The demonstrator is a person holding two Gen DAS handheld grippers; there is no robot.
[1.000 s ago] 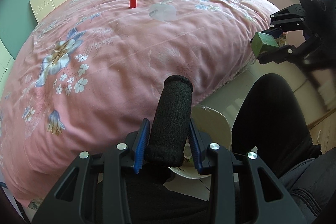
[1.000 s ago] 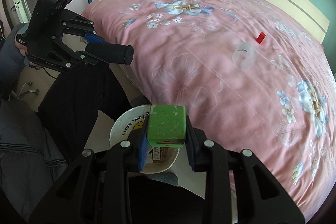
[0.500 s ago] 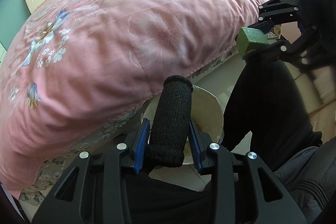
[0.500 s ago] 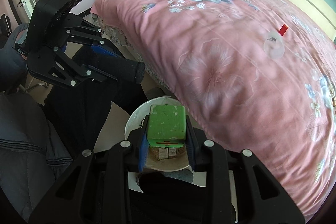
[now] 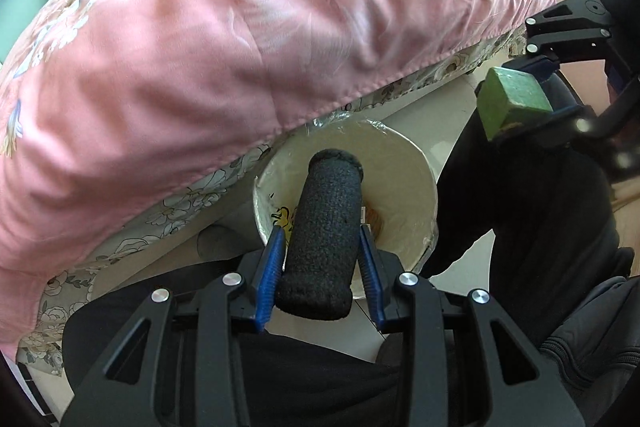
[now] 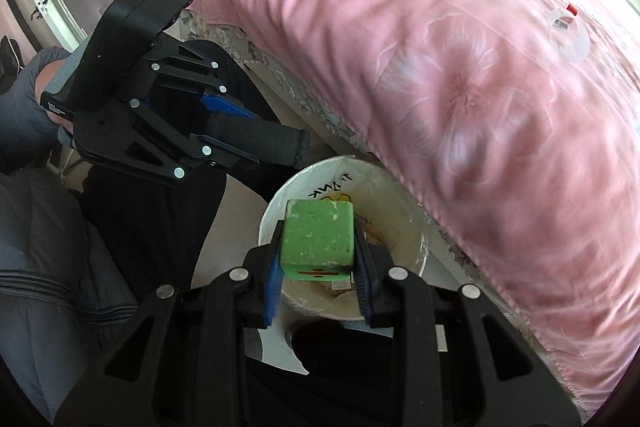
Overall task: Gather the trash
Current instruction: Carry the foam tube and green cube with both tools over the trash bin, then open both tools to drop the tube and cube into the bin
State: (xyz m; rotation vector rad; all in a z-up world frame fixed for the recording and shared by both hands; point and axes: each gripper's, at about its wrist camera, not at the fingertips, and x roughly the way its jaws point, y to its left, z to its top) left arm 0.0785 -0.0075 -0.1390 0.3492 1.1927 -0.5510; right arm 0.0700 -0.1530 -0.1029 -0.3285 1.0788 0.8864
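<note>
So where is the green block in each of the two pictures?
Left wrist view: green block at the right edge, clamped in the right hand-held gripper.
Right wrist view: green block low in the centre, between the blue pads.
Shared landmark: the white bin beside the bed.

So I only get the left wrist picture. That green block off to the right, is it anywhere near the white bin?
Observer: Yes. In the right wrist view the green block, clamped between the fingers of the right gripper, shows directly against the open mouth of the white bin.
Visitor: Is anything printed on the block?
Observer: A red mark, a line with dots, on the face turned toward that camera.
Visitor: And is there more to pick up on the bed?
Observer: A clear round plastic piece lies on the pink quilt, with a small red piece just beyond it.
</note>
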